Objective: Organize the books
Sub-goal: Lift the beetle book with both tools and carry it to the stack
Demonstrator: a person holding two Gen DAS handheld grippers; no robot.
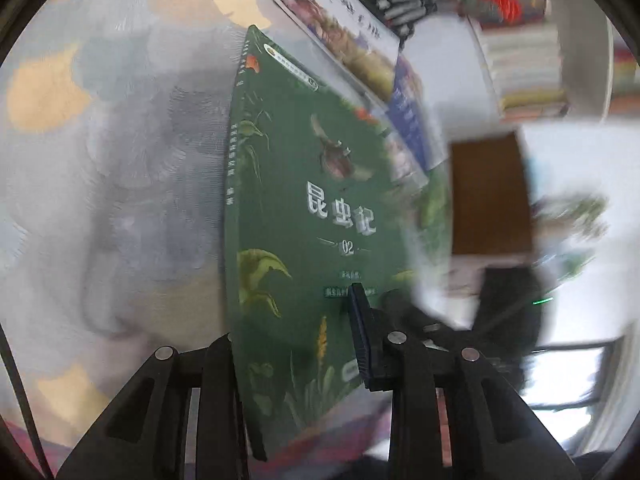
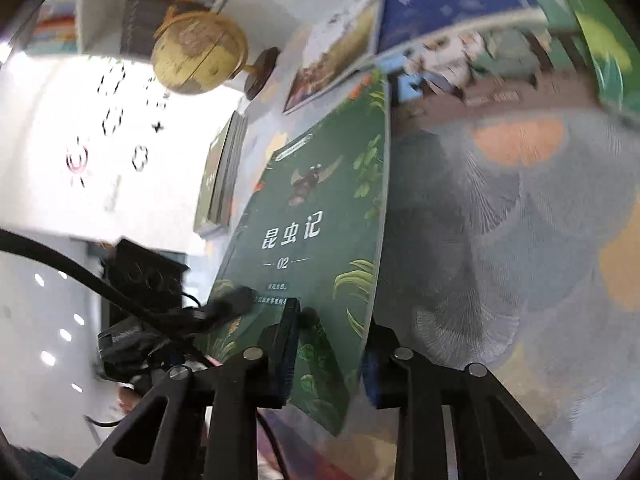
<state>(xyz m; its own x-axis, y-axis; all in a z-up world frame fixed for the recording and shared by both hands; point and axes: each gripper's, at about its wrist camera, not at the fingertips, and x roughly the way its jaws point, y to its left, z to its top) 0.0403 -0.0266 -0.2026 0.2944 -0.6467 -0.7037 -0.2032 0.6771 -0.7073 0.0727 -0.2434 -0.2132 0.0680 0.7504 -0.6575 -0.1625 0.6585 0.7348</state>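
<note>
A patterned rug (image 1: pixel 100 180) lies beneath more books (image 1: pixel 360 48) at the far side. The green book (image 1: pixel 304 208), probably light yet floppy, stands lifted near; left gripper (image 1: pixel 296 344) and right gripper (image 2: pixel 328 344) clamp its near edge.

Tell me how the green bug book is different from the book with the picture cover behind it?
The green book is pinched by both tools, right and left; the picture-cover book lies untouched behind. The green one has plants and an insect; the other shows a landscape-like picture on white. Both show their front covers.
</note>
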